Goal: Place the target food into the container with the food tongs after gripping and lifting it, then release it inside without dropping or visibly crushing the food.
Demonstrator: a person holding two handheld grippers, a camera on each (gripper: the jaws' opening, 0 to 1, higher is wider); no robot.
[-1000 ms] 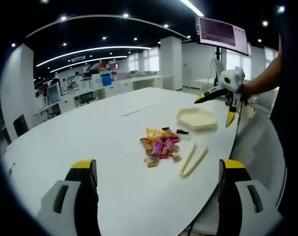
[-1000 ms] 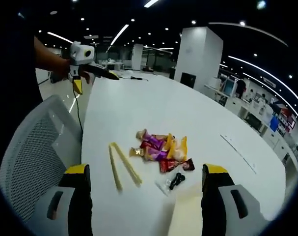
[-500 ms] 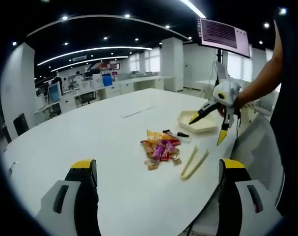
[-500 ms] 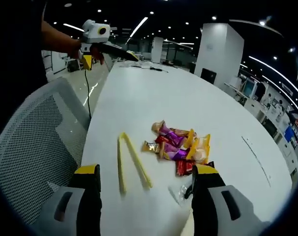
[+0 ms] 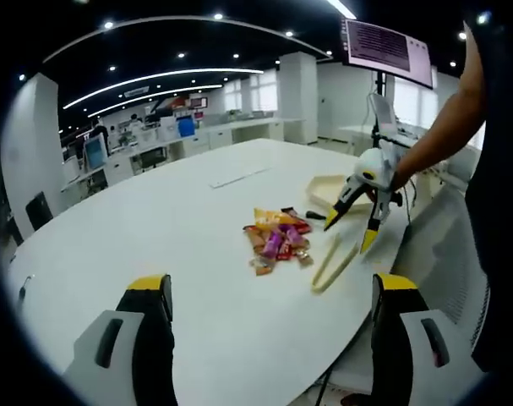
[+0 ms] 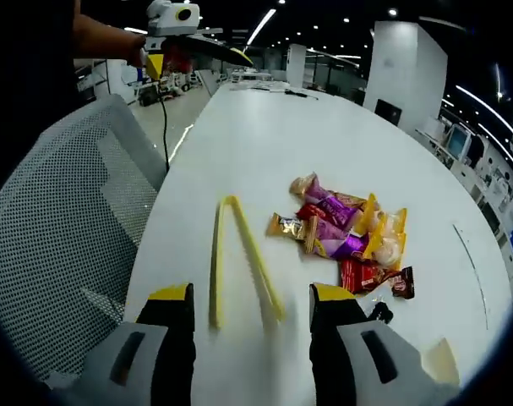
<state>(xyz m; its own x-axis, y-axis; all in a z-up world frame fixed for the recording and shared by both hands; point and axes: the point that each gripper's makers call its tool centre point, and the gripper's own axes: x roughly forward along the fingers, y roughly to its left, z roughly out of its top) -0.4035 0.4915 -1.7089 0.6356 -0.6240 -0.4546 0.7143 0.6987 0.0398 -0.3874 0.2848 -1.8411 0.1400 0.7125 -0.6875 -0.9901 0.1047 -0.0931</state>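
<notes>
Yellow food tongs lie on the white table, their two free ends pointing toward my right gripper. That gripper is open, hovering just short of the tongs with nothing held. A pile of wrapped snacks lies just beyond the tongs. From the left gripper view, the tongs sit right of the snacks, with the right gripper above them. A beige tray container lies behind. My left gripper is open, well back from everything.
A grey mesh chair stands against the table edge beside the tongs. A small dark wrapped item lies near the container corner. A person's arm holds the left gripper far up the table. Desks and a monitor stand in the background.
My right gripper has come down and forward toward the tongs, whose ends now lie between its jaws in its view. The left gripper has barely moved.
</notes>
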